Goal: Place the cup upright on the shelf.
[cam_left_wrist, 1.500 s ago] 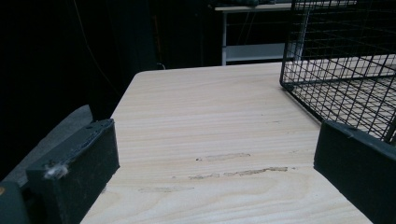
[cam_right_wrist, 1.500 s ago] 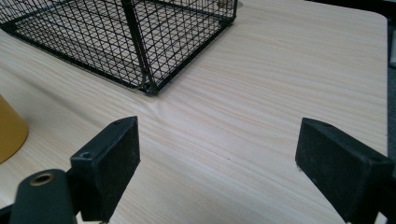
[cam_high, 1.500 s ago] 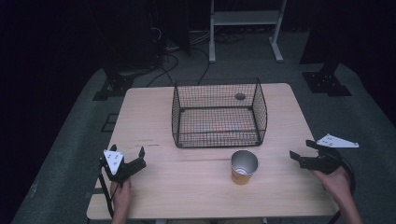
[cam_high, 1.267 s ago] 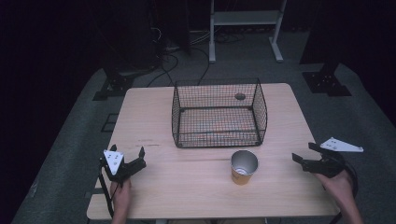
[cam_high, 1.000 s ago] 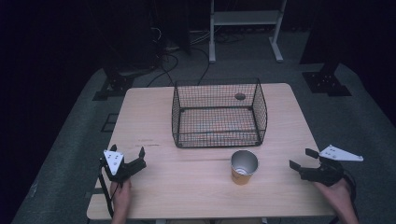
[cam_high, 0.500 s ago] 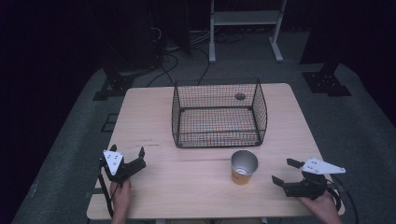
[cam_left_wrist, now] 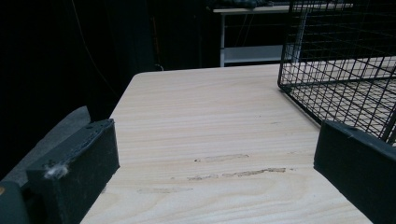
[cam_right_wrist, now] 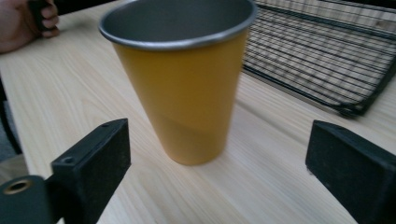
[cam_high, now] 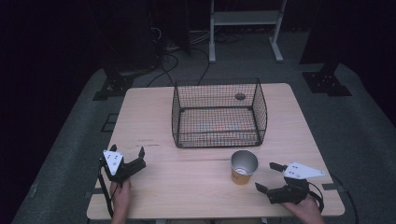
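Standing upright on the near right part of the counter [cam_high: 196,116]: one yellow cup [cam_high: 243,167] with a metal-grey rim and inside, mouth up, nothing visible in it from above; position just in front of the wire basket [cam_high: 218,113], apart from it. Right gripper [cam_high: 272,178]: low over the counter's near right corner, pointed leftward at the cup, jaws wide apart and holding nothing. In the right gripper view the cup [cam_right_wrist: 180,77] sits squarely between the two black jaws but beyond their tips, not touching either; judged a lined-up approach for a side grasp on the cup's body, the wide spread allowing for the cup's flare toward the rim. Left gripper [cam_high: 127,154]: at the near left of the counter, well apart from the cup, jaws likewise wide and unloaded; judged parked out of the way. Its own view looks across bare wood toward the basket's corner [cam_left_wrist: 336,70]. Basket: black wire, open-topped, centred toward the far side; a likely destination for the cup, by its placement.
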`<action>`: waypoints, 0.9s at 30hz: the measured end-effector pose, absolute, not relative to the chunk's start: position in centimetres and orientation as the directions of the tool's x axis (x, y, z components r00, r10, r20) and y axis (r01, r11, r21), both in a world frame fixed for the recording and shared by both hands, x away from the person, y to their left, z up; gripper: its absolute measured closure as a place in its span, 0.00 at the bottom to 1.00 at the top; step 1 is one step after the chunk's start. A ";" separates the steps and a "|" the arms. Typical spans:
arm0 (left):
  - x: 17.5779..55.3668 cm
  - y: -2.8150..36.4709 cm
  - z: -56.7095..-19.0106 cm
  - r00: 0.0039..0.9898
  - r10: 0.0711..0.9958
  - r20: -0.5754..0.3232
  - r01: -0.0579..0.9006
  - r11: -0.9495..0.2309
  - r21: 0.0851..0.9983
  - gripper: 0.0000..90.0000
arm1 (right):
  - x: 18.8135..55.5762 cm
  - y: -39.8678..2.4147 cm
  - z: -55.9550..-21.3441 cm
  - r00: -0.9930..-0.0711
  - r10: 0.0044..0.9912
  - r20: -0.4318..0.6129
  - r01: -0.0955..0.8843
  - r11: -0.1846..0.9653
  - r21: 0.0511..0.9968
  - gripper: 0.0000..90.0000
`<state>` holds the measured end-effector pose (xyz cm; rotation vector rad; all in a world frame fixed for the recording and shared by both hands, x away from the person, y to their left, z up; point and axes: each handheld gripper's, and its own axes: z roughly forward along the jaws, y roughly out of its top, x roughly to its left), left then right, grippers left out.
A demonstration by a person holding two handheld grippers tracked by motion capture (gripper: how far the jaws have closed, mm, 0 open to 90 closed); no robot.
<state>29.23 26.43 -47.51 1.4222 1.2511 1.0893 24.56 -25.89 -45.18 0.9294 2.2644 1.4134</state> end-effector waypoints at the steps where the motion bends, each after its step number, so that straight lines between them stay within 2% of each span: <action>1: 29.2 26.4 -47.5 0.092 0.995 0.044 0.180 -0.060 0.982 0.00 | 24.6 -25.6 -45.2 -0.742 0.667 0.066 0.356 0.308 0.883 0.06; 6: 29.2 26.4 -47.5 0.092 0.995 0.042 0.179 -0.058 0.982 0.00 | 25.0 -24.1 -45.1 -0.752 0.657 0.051 0.344 0.325 0.881 0.03; 27: 29.2 26.5 -47.5 0.094 0.995 0.040 0.180 -0.057 0.982 0.00 | 27.5 -20.5 -44.5 -0.768 0.640 0.017 0.310 0.349 0.884 0.05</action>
